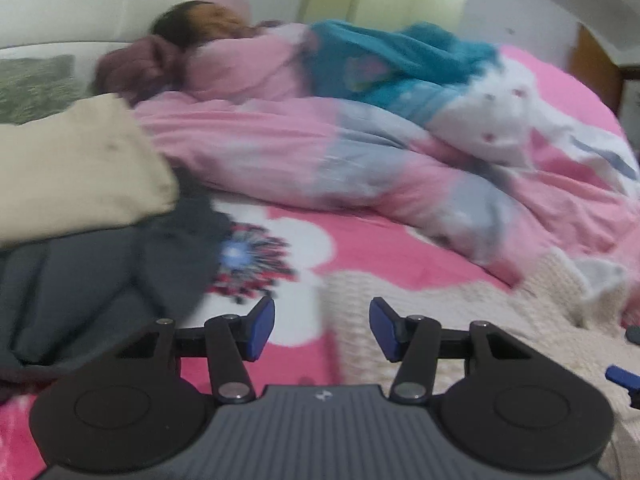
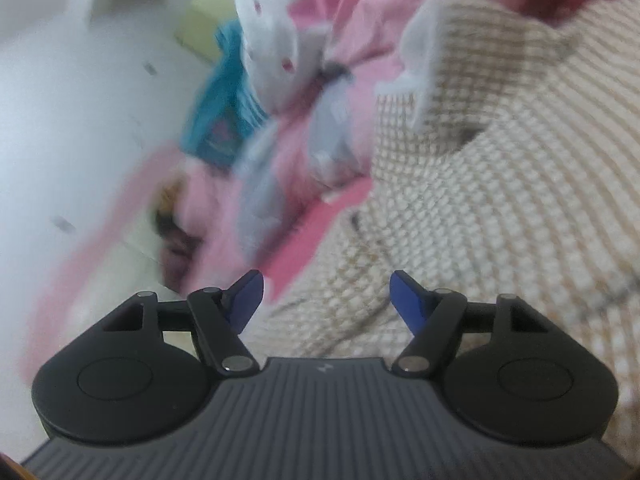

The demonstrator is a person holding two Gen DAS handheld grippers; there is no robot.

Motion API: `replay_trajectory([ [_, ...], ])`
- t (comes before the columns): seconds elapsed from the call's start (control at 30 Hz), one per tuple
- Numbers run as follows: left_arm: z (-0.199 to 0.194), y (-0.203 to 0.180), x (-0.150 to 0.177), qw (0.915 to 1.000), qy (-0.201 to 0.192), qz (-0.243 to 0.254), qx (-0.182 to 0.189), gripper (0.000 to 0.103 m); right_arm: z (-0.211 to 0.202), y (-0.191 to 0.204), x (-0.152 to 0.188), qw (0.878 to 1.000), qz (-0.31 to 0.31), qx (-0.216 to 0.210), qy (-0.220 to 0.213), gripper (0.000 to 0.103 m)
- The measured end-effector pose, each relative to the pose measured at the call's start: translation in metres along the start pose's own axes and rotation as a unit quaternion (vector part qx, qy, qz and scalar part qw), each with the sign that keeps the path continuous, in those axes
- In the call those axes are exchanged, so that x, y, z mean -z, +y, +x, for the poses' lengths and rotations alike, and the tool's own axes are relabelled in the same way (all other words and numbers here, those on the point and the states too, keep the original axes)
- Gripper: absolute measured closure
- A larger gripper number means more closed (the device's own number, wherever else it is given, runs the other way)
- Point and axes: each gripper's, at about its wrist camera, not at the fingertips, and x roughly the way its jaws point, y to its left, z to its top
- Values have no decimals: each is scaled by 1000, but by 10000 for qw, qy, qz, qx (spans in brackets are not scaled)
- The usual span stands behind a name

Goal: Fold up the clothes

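A cream knitted sweater lies on the pink floral bedsheet at the lower right of the left wrist view, and it fills the right half of the right wrist view as the sweater. My left gripper hovers open over the sweater's left edge with nothing between its blue pads. My right gripper is open too, tilted, just above the knit and holding nothing. A dark grey garment lies to the left, with a beige folded one on top of it.
A rumpled pink, white and grey duvet runs across the bed behind. A teal fleece piece and a person lying under the covers are at the back. A white wall shows in the right wrist view. Both views are motion-blurred.
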Motion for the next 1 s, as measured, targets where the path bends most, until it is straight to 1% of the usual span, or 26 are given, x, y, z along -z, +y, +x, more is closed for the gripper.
replay_trajectory([
  [0.1,7,15,2,9996,110,-185,-161,50,37,12,-5,9962,-258,741,369,37],
  [0.13,10,17,5,9994,171,-204,-223,50,49,12,-4,9935,-324,977,495,40],
  [0.2,18,20,11,9986,358,-263,-276,52,66,16,-1,9885,-548,1278,588,42],
  [0.23,23,21,13,9980,472,-299,-281,55,70,21,1,9868,-657,1359,583,43],
  [0.27,27,22,15,9974,575,-327,-274,56,72,26,2,9859,-749,1388,566,49],
  [0.3,30,21,17,9972,632,-324,-225,56,74,29,3,9856,-804,1370,578,52],
  [0.4,36,14,23,9970,727,-240,-96,58,79,39,6,9823,-1042,1436,605,59],
  [0.43,38,11,25,9970,752,-185,-73,61,80,41,6,9806,-1141,1479,592,63],
  [0.5,41,6,29,9970,775,-59,-68,61,75,44,2,9809,-1206,1458,448,72],
  [0.57,42,2,31,9970,766,11,-93,62,69,46,-1,9809,-1271,1437,305,92],
  [0.7,38,-1,30,9975,698,-52,29,63,57,52,-8,9803,-1400,1394,17,95],
  [0.77,33,-5,29,9979,624,-18,192,63,45,58,-17,9784,-1510,1397,-215,95],
  [0.87,26,-18,31,9976,531,234,385,63,22,62,-36,9741,-1625,1443,-629,96],
  [1.0,20,-38,41,9950,502,667,548,63,-15,52,-64,9609,-1782,1740,-1211,96],
])
